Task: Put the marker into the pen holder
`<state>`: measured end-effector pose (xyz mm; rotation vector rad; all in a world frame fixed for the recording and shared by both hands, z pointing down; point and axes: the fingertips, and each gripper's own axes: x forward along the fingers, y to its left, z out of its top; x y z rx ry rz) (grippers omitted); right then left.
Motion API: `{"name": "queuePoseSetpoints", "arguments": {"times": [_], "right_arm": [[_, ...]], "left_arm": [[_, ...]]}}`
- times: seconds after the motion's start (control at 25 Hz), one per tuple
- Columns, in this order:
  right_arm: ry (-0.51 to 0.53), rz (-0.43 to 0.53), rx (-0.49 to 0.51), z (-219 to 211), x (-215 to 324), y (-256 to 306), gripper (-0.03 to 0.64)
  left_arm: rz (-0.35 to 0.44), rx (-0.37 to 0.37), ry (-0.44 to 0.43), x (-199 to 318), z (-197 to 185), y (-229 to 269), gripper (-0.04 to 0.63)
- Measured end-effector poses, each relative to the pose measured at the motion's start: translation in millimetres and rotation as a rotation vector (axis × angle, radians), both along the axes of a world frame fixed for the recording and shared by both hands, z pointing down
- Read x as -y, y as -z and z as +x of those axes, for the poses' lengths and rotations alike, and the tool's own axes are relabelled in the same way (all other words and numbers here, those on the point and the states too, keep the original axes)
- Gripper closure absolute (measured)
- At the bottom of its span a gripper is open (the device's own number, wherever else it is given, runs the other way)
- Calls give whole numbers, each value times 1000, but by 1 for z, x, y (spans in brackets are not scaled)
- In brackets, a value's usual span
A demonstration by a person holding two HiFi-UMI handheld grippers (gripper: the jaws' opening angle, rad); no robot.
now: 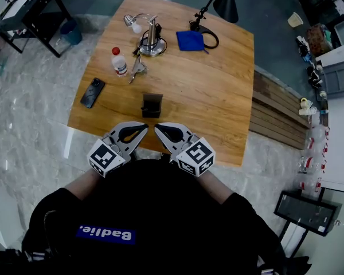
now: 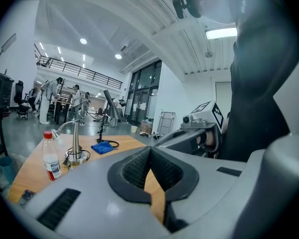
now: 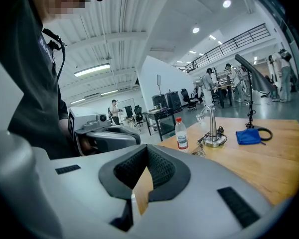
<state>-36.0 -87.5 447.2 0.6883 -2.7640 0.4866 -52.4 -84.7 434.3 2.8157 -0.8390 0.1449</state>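
A black square pen holder [image 1: 152, 105] stands near the front middle of the wooden table [image 1: 218, 96]. No marker shows clearly; a small grey object [image 1: 138, 69] lies beside the bottle, too small to name. My left gripper [image 1: 142, 129] and right gripper [image 1: 159, 130] hover side by side over the table's front edge, just short of the holder. Both are shut with nothing between the pads. In the left gripper view the left gripper [image 2: 150, 151] has its tips touching; in the right gripper view the right gripper [image 3: 147, 149] does too. Each one sees the other alongside.
A dark phone [image 1: 92, 92] lies at the table's left. Behind it stand a red-capped bottle [image 1: 119, 61] and a metal stand with a cable [image 1: 152, 42]. A blue cloth [image 1: 190, 40] and a black desk lamp [image 1: 223, 2] are at the back. People work in the hall beyond.
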Motion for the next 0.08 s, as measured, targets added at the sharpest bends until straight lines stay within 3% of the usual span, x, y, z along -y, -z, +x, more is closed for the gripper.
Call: {"name": "queuePoseSetpoints", "arguments": {"times": [0.08], "right_arm": [[0,-1,0,0,-1,0,611]], "left_arm": [[6,5,-3,-1,0,0,586]]}}
